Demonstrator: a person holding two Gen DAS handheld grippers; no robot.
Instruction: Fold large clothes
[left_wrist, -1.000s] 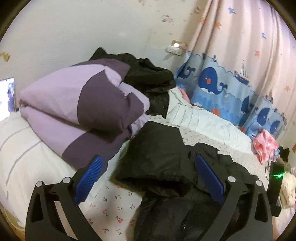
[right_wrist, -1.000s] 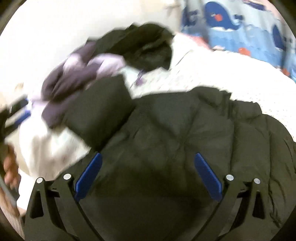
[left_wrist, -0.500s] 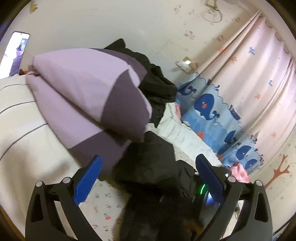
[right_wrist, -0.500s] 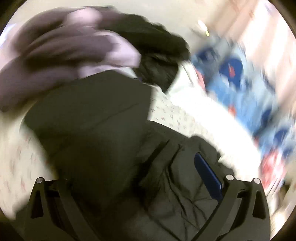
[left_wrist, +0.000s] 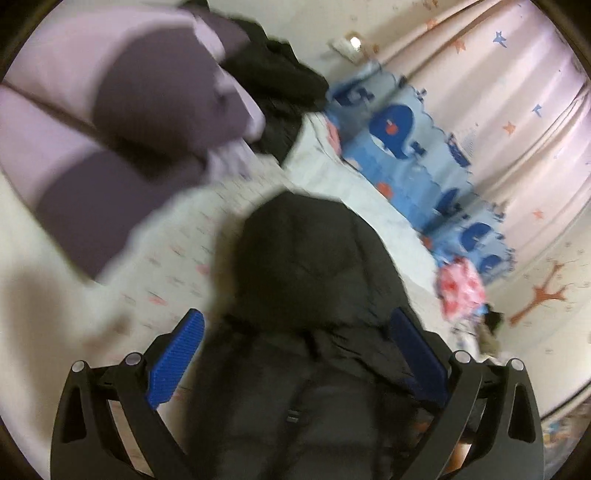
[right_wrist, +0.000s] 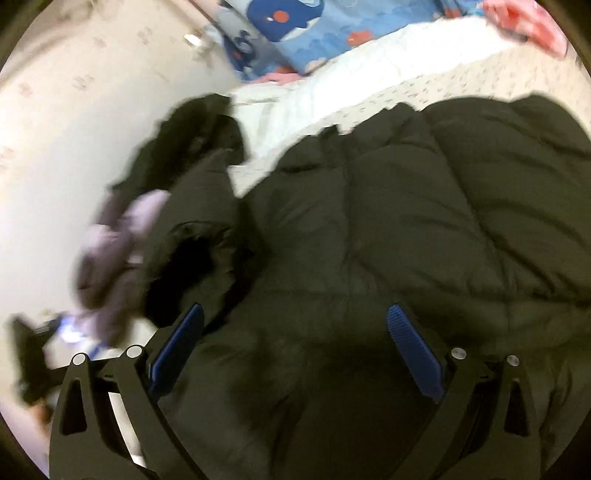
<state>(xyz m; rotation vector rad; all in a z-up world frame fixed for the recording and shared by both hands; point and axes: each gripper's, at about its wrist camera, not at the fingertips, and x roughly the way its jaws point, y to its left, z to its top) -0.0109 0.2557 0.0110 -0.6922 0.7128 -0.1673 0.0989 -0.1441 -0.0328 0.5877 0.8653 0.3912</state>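
A large black padded jacket (left_wrist: 306, 266) lies spread on the bed's flowered sheet (left_wrist: 173, 266), its rounded hood end pointing away from me. My left gripper (left_wrist: 295, 350) hovers open over the jacket near the hood, blue pads wide apart with nothing between them. In the right wrist view the quilted body of the same black jacket (right_wrist: 388, 240) fills the frame, with a sleeve or hood opening (right_wrist: 192, 266) at the left. My right gripper (right_wrist: 295, 347) is open just above the fabric. Both views are blurred by motion.
A purple folded duvet (left_wrist: 122, 110) sits at the back left with another black garment (left_wrist: 273, 81) heaped behind it. A whale-print curtain (left_wrist: 406, 147) hangs beyond the bed's far edge, and a pink-red cloth (left_wrist: 461, 288) lies at the right.
Both cameras have swung. The left gripper now looks down over the jacket's hood instead of towards the duvet. The right gripper has moved over the quilted body. Both grippers stay open.
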